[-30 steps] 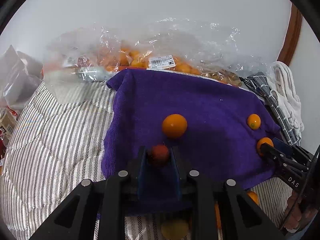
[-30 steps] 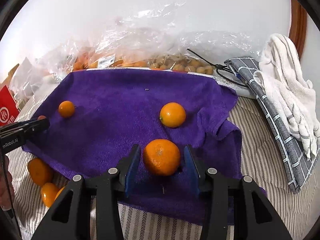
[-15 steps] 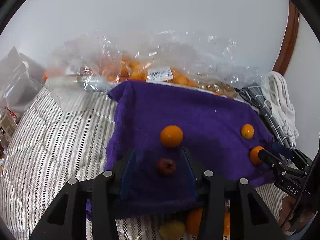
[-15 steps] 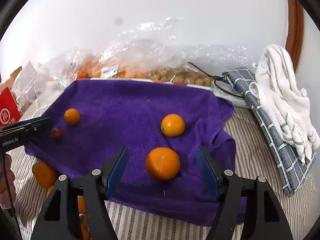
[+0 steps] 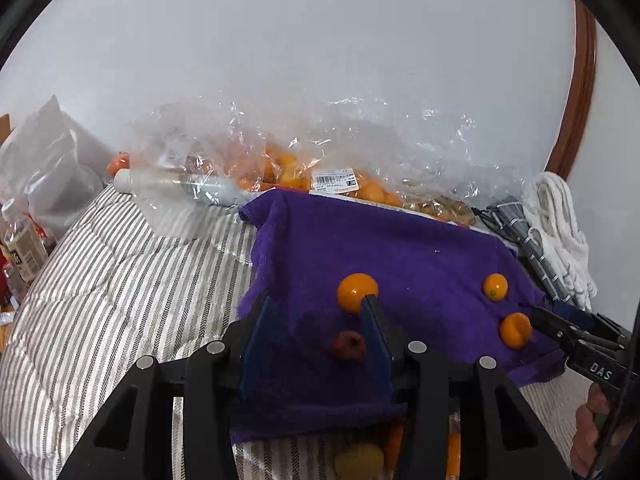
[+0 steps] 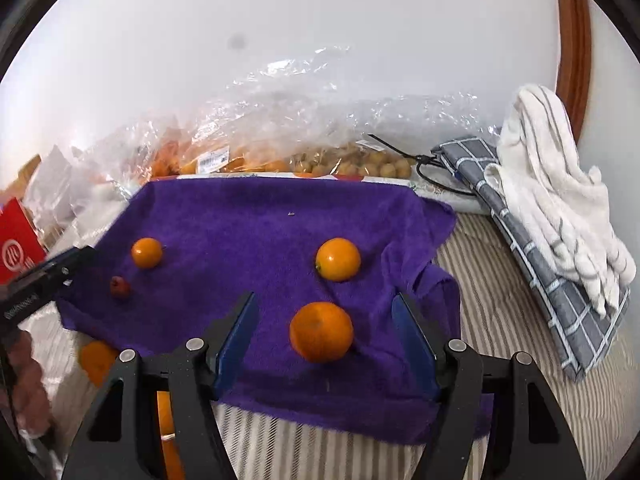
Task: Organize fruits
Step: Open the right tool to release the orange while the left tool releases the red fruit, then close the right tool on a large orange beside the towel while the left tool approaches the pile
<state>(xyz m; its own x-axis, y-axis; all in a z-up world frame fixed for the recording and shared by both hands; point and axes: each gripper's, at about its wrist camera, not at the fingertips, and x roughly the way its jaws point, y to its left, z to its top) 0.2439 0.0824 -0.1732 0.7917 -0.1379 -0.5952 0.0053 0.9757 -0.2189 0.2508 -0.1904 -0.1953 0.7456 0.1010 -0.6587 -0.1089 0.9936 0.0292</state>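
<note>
The striped bedcover is the base surface, and the purple towel spread across it serves as the reference point. Behind the towel's far edge lie clear plastic bags holding orange fruit and small tan fruit. Off the towel's right side sit a grey checked cloth and a white cloth piled on it.

The right gripper stands at the towel's near edge with its jaws spread wide; a large orange rests on the towel between them, clear of both pads. The left gripper stands at the towel's near left corner, jaws apart; a small dark red fruit lies on the towel between them, close to the right-hand pad, and whether it touches cannot be told.

A second orange lies just beyond the large one. A smaller orange lies toward the towel's left side, just beyond the red fruit. More orange fruit and one yellow fruit lie on the bedcover off the towel's near left edge
</note>
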